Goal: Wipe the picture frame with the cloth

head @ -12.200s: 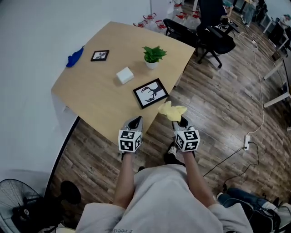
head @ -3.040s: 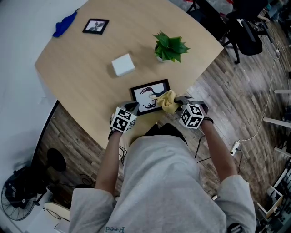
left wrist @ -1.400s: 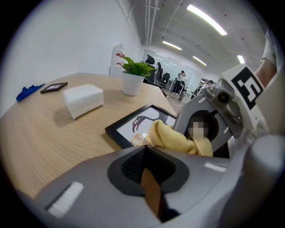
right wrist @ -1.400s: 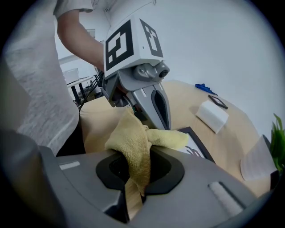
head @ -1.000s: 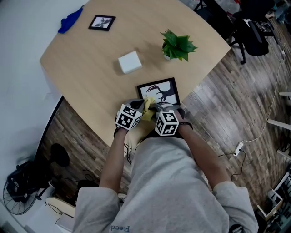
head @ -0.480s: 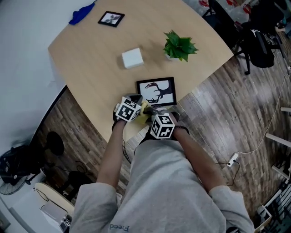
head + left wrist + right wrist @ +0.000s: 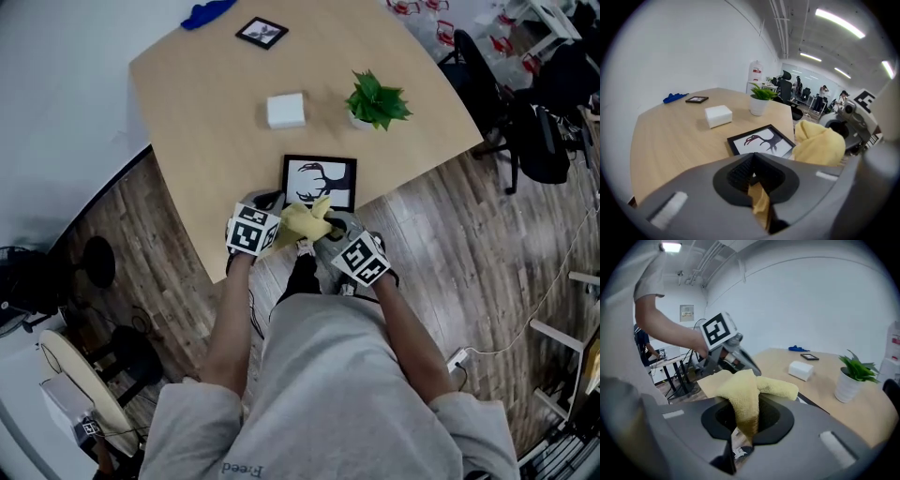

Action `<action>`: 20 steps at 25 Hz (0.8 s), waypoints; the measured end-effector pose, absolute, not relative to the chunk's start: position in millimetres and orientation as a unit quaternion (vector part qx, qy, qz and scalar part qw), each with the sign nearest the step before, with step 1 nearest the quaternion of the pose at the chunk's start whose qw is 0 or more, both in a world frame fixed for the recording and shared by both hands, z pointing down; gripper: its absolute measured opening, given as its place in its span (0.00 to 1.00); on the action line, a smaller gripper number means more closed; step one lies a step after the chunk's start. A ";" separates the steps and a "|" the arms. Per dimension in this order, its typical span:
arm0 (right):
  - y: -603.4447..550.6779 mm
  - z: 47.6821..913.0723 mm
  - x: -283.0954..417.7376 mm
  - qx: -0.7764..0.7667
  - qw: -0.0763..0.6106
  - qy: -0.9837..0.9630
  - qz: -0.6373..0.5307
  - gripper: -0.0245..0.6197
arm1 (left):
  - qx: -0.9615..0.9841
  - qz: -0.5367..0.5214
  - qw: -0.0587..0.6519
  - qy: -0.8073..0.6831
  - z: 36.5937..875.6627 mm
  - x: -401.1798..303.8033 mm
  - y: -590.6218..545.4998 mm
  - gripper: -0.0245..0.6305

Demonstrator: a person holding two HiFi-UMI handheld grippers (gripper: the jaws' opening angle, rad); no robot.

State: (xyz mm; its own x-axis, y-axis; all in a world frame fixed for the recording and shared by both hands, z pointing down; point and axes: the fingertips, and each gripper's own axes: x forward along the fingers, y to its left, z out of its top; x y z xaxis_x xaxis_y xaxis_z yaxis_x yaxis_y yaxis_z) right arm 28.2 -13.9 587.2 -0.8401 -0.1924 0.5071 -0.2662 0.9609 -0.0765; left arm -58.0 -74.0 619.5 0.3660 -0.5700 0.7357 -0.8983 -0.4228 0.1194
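The cloth [image 7: 302, 222] has come back off the picture frame [image 7: 319, 182] to the near edge of the table [image 7: 206, 112], left gripper [image 7: 272, 223] and right gripper [image 7: 328, 232] both clamping it, wiping seemingly unfinished.

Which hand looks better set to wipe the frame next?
Probably the right. The right gripper clamps a thick fold of the cloth, with the bulk bunched at its jaws, while the left gripper pinches only a thin corner. The frame lies just ahead of both.
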 end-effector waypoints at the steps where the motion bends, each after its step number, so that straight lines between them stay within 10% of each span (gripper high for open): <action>1: -18.1 579.7 34.6 0.132 0.244 -0.958 0.072 0.11 | 0.783 0.309 0.262 -0.472 615.8 -53.8 -67.3 0.12; 20: -6.7 544.5 139.8 0.299 0.185 -0.928 0.123 0.11 | 0.764 0.218 0.247 -0.555 561.8 27.4 24.2 0.12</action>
